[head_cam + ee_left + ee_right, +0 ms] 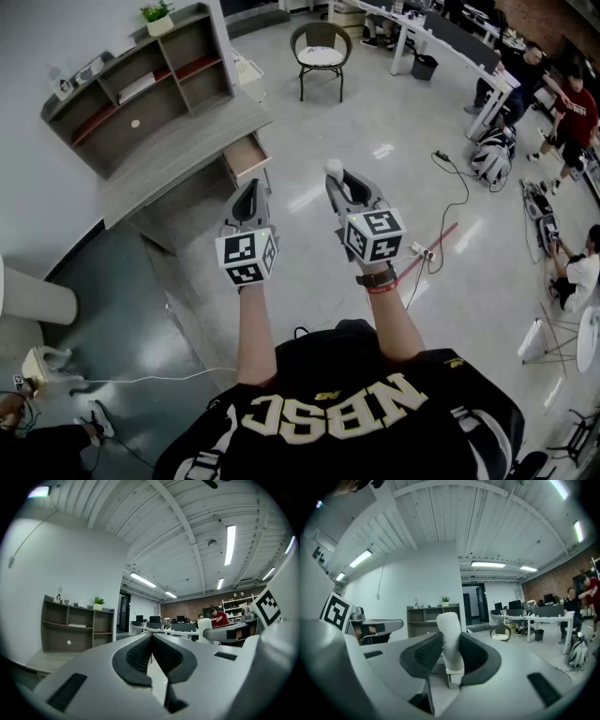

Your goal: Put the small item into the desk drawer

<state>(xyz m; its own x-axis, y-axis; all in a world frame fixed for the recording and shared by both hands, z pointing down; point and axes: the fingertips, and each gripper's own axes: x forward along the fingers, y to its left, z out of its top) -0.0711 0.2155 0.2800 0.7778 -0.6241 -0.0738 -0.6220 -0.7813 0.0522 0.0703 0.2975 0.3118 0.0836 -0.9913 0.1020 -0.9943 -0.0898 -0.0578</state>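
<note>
- White small item (449,627) is sitting clamped upright in the right tool (450,641), so I'm counting the pickup as done.
- Left tool (152,641) is riding along with its jaws pinched together and nothing between them.
- Desk drawer (246,156) is standing pulled out under the worktop (178,141) edge, well apart from both tools, with bare floor between.
- I'm judging the remainder as: closing in on the desk, lowering the item into the drawer, then releasing.

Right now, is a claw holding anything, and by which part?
The right claw pinches the small white item by its lower part; its rounded top pokes out. The left claw is shut and empty.
</note>
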